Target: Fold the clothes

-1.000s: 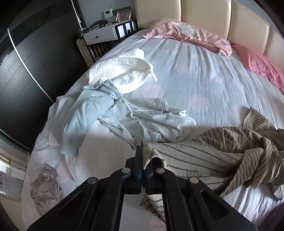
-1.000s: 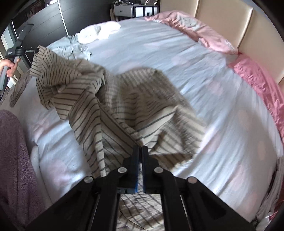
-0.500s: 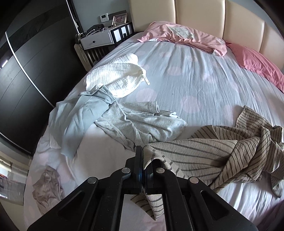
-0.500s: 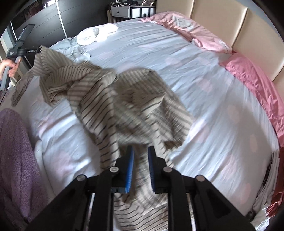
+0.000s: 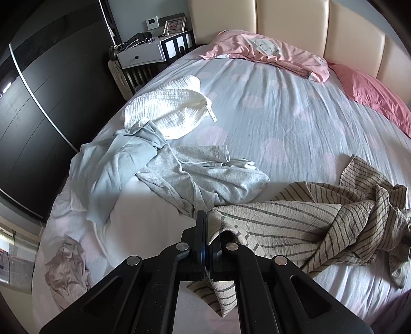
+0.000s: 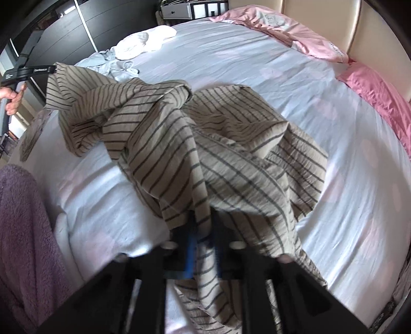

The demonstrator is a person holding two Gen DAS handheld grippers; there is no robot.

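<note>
Both tongs — left (image 5: 206, 237) and right (image 6: 203, 246) — pinch the striped shirt (image 6: 205, 154), the right having just closed; next, spreading it flat on the bed (image 5: 282, 115).

left hand-held gripper (image 6: 52, 69), black body: small white print on the side, too small to read
pink pillowcase (image 5: 267, 52) at the headboard: printed closed-eye lash marks, no letters
white wall panel (image 5: 152, 22) above the nightstand: grey screen, nothing legible
white tag (image 5: 211, 113) on the white crinkled garment: tiny dark marks, unreadable
framed picture (image 5: 175, 25) on the nightstand: pink image, no text
readable text overall: none
</note>
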